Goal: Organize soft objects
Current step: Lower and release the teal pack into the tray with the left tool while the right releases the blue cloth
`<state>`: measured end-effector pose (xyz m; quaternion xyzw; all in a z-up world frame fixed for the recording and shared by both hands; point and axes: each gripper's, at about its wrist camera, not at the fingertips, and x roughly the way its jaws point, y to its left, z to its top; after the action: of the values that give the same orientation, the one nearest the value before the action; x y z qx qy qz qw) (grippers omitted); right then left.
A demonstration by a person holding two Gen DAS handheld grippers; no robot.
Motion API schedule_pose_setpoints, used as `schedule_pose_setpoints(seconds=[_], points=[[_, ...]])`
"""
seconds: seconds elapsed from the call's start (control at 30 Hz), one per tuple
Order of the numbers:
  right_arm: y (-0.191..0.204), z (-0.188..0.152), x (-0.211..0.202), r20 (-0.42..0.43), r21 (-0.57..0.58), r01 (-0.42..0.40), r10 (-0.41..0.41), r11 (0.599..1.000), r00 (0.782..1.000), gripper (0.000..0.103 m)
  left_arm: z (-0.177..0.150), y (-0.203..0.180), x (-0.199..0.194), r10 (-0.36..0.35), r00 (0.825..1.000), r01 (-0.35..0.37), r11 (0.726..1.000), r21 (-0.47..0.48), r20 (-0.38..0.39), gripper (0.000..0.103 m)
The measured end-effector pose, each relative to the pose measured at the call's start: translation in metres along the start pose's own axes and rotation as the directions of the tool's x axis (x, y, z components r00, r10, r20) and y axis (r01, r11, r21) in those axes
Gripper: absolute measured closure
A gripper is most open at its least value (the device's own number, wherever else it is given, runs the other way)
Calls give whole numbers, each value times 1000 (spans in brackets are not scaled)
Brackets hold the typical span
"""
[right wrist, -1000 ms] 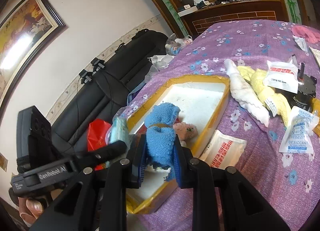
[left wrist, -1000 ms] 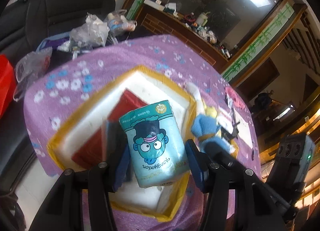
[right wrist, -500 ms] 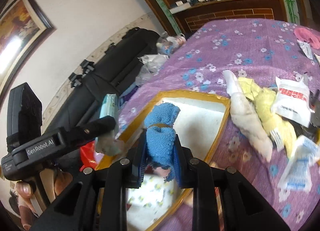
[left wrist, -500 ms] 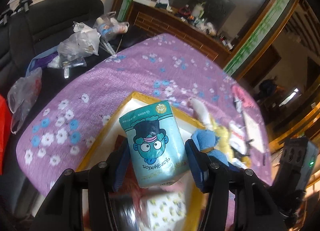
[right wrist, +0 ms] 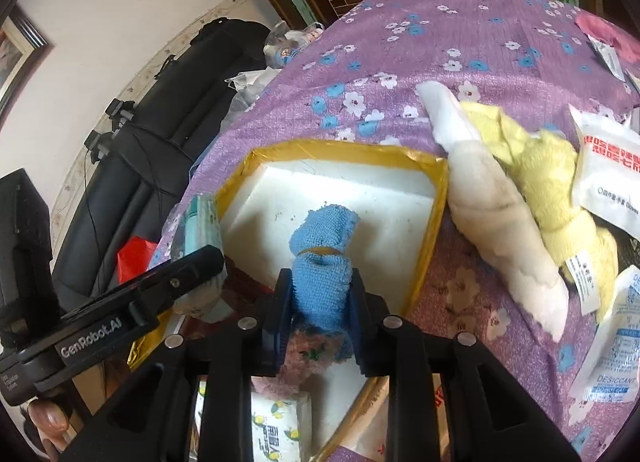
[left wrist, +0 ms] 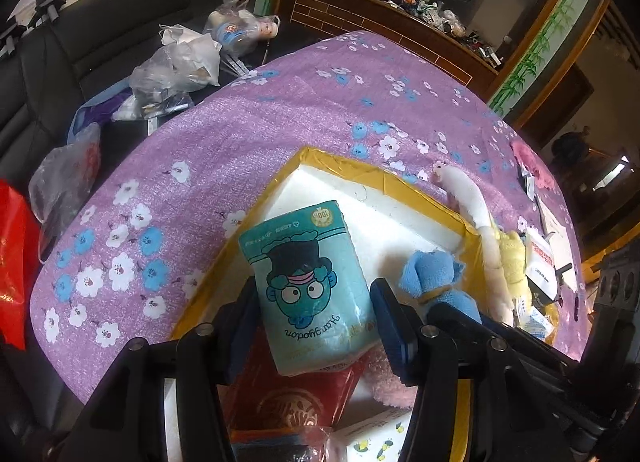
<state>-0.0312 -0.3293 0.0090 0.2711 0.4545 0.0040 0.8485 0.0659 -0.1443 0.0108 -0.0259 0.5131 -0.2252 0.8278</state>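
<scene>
My left gripper [left wrist: 314, 318] is shut on a teal tissue pack [left wrist: 308, 282] with a cartoon face, held above the white foam box [left wrist: 384, 217] with yellow taped rim. My right gripper [right wrist: 320, 314] is shut on a rolled blue towel [right wrist: 322, 262], also over the box [right wrist: 360, 213]. The blue towel shows in the left wrist view [left wrist: 434, 274] to the right of the tissue pack. The tissue pack shows edge-on in the right wrist view [right wrist: 202, 229]. In the box lie a red packet [left wrist: 296, 402], a pink plush item [left wrist: 384, 382] and a lemon-print tissue pack [right wrist: 276, 430].
A white rolled towel [right wrist: 500, 213] and a yellow towel [right wrist: 548, 181] lie on the purple flowered tablecloth [left wrist: 280, 109] right of the box. Desiccant sachets [right wrist: 612, 181] lie further right. A black sofa [left wrist: 80, 37] with plastic bags [left wrist: 176, 65] stands behind the table.
Both grippers have pulled back and lifted with their loads; more of the box's near end shows now, with the red packet, pink plush and lemon-print pack beneath them.
</scene>
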Motion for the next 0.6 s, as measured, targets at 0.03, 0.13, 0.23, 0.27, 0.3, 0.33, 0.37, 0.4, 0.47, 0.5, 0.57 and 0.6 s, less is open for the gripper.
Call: schedule_pose_setpoints(seconds=[0.03, 0.13, 0.23, 0.27, 0.3, 0.33, 0.37, 0.4, 0.47, 0.5, 0.57, 0.6], points=[[0, -1, -3, 1, 1, -11, 11, 1000, 1000, 70, -2, -1, 0, 16, 1000, -16, 1000, 1, 3, 44], [2, -5, -13, 14, -11, -34, 34, 999, 999, 64, -7, 0, 2, 31, 1000, -31, 1000, 1, -1, 44], [2, -11, -25, 32, -16, -69, 70, 997, 997, 57, -12, 2, 4, 31, 999, -31, 999, -12, -12, 43], [1, -14, -29, 39, -13, -81, 81, 997, 996, 52, -13, 3, 3, 28, 1000, -28, 999, -17, -7, 41], [0, -15, -33, 46, -11, -90, 91, 996, 995, 50, -14, 3, 2, 19, 1000, -19, 1000, -20, -5, 39], [-2, -19, -39, 60, -9, -105, 105, 994, 993, 48, -15, 3, 2, 6, 1000, -6, 1000, -25, -9, 31], [-4, -21, -44, 69, -4, -116, 116, 993, 991, 45, -16, 4, 2, -8, 1000, 7, 999, -32, -15, 24], [-5, -24, -48, 77, 0, -128, 127, 992, 989, 42, -18, 5, 0, -25, 1000, 24, 999, -47, -17, 22], [-8, -32, -60, 101, -3, -165, 165, 986, 981, 38, -22, 5, -5, -48, 999, 47, 997, -66, -13, 18], [-10, -37, -68, 117, -8, -185, 185, 983, 976, 35, -25, 4, -10, -55, 998, 55, 996, -72, -5, 17], [-14, -43, -79, 138, -15, -211, 211, 977, 968, 30, -32, -1, -24, -64, 998, 66, 995, -73, 25, 13], [-16, -47, -84, 145, -19, -223, 223, 975, 964, 28, -37, -4, -32, -73, 996, 76, 995, -69, 44, 11]])
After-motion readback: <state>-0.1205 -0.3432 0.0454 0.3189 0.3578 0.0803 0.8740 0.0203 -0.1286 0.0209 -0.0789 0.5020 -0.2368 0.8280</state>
